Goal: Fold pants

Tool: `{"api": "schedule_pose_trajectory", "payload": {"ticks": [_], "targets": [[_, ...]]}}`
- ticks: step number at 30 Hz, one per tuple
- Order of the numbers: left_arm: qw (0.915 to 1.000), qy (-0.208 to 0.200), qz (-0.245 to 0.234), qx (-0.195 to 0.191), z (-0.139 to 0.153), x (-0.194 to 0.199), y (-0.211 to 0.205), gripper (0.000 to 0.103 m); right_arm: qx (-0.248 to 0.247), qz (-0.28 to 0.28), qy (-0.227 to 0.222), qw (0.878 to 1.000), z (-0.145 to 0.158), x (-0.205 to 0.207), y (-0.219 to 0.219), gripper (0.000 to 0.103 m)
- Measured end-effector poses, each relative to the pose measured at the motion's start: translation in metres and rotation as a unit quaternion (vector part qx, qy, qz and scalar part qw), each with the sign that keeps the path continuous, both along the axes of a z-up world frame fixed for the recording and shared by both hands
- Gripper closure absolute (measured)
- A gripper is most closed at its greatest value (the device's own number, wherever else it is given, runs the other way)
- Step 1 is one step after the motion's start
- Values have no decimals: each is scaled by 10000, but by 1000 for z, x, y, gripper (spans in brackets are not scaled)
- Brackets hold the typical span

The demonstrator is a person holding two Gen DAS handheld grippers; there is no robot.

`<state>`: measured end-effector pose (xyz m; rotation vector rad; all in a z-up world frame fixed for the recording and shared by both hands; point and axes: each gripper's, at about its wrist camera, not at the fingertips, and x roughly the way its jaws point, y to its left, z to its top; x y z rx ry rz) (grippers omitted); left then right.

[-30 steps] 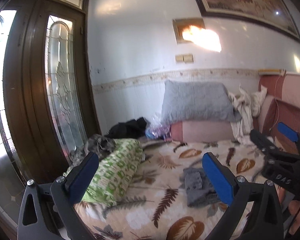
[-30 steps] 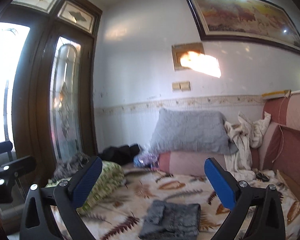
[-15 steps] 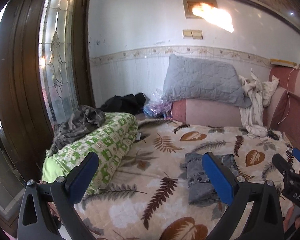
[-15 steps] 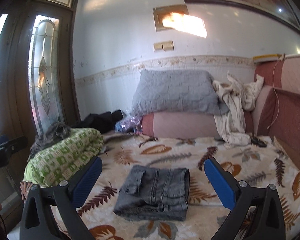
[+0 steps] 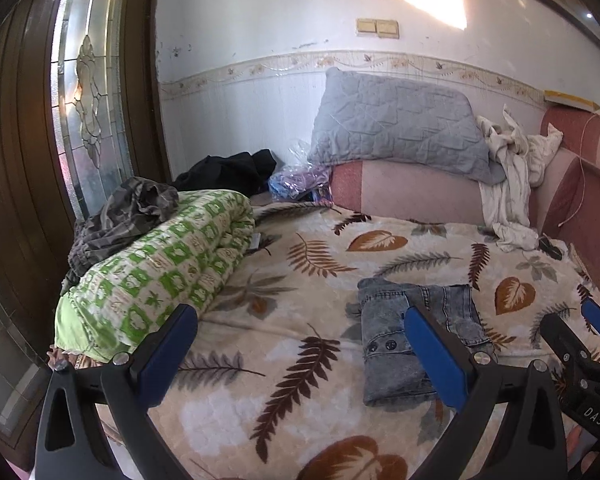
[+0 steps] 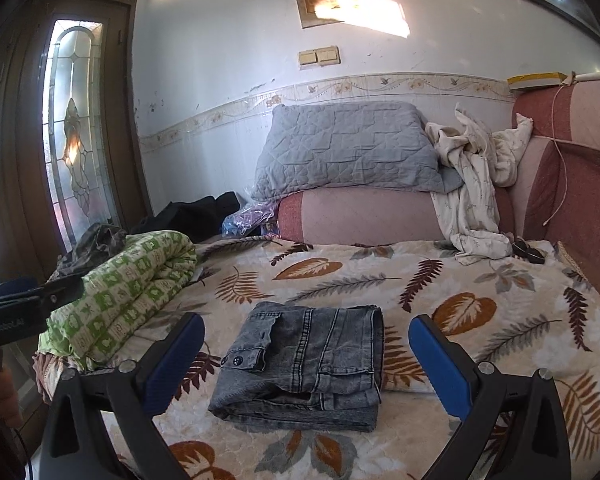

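Hovering wide and empty, the left claw [image 5: 300,352] and right claw [image 6: 306,360] face folded grey denim jeans [image 6: 304,364] on the fleecy leaf-print blanket [image 6: 480,292].

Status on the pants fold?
Left claw and right claw open, empty. Grey jeans folded flat on leaf-print blanket. Nothing in the way.

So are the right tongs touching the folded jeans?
Apart. The right wrist view shows the right tongs open, both blue pads clear of the folded jeans, leaf-print blanket visible between.
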<state>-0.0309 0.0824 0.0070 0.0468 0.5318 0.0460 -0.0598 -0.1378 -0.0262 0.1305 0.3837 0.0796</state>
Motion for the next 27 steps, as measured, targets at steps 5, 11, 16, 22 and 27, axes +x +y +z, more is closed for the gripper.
{"api": "schedule_pose_trajectory", "payload": {"ticks": [5, 11, 16, 22, 27], "targets": [[9999, 71, -127, 44, -6, 10, -12, 0, 0, -22, 33, 10000, -7, 8, -4, 0], [9994, 195, -262, 79, -17, 18, -27, 0, -12, -101, 123, 9999, -16, 14, -11, 0], [9989, 300, -359, 95, -25, 25, -36, 0, 23, -142, 216, 9997, -23, 18, -17, 0], [9982, 375, -438, 136, -32, 30, -43, 0, 35, -188, 238, 9995, -27, 23, -23, 0], [9974, 481, -517, 170, -41, 34, -48, 0, 14, -221, 257, 9994, -30, 27, -25, 0]]}}
